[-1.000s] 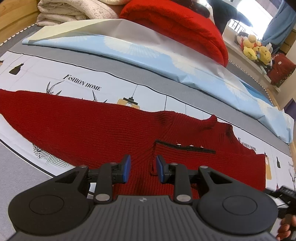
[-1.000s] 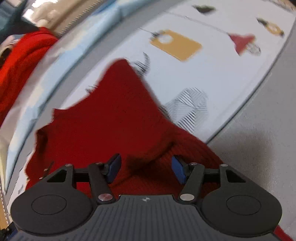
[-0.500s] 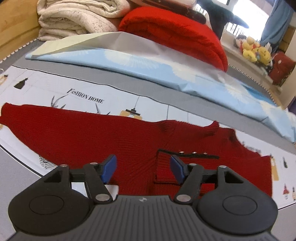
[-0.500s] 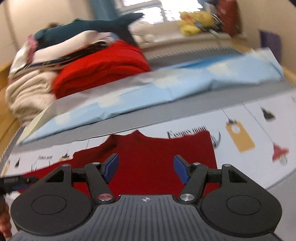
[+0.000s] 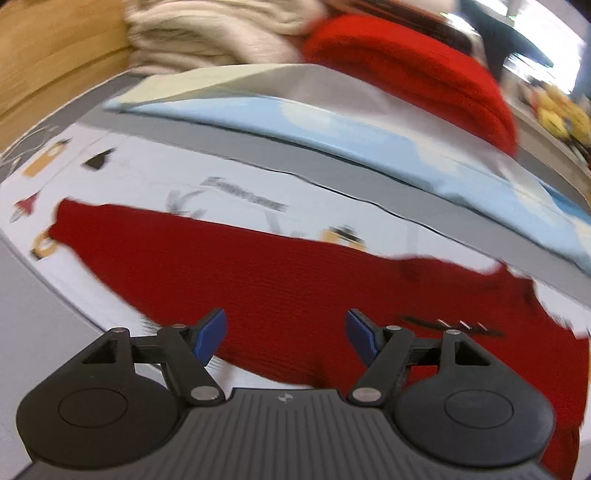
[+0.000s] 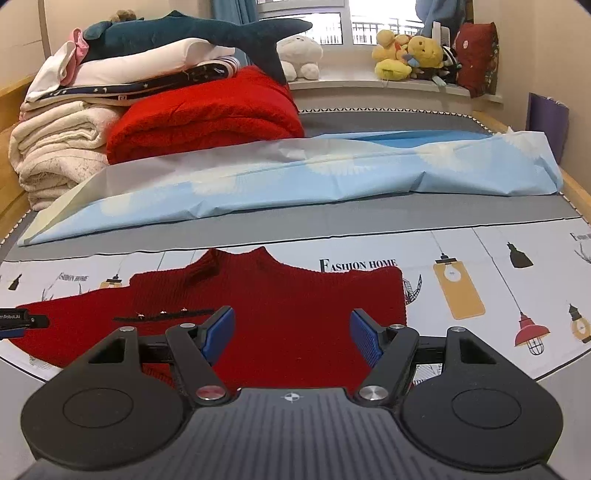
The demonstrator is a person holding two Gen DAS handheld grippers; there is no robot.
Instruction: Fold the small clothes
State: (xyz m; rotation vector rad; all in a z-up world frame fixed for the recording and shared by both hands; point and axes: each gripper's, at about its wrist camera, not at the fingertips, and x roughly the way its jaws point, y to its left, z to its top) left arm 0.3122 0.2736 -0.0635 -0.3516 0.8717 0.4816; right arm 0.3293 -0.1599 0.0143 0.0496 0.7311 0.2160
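A small dark red knit sweater (image 6: pixel 295 295) lies flat on the white printed sheet (image 6: pixel 498 258). Its right sleeve is folded in over the body and its left sleeve (image 5: pixel 166 240) stretches out to the left. A black strip with small studs (image 6: pixel 162 315) runs across its chest. My left gripper (image 5: pixel 284 332) is open and empty, just above the sweater's lower edge. My right gripper (image 6: pixel 291 332) is open and empty, above the sweater's lower right part. The tip of the left gripper (image 6: pixel 22 321) shows at the left edge of the right wrist view.
A light blue sheet (image 6: pixel 332 177) lies across the bed behind the sweater. Behind it are a folded red blanket (image 6: pixel 207 114), cream blankets (image 6: pixel 55 147) and a plush shark (image 6: pixel 192 33). Plush toys (image 6: pixel 410 55) sit on the window sill. A wooden bed frame (image 5: pixel 55 66) is at left.
Both grippers have opened wide and let go of the sweater. The right one pulled back and levelled out. The left one swung left, so the outstretched sleeve is now in front of it.
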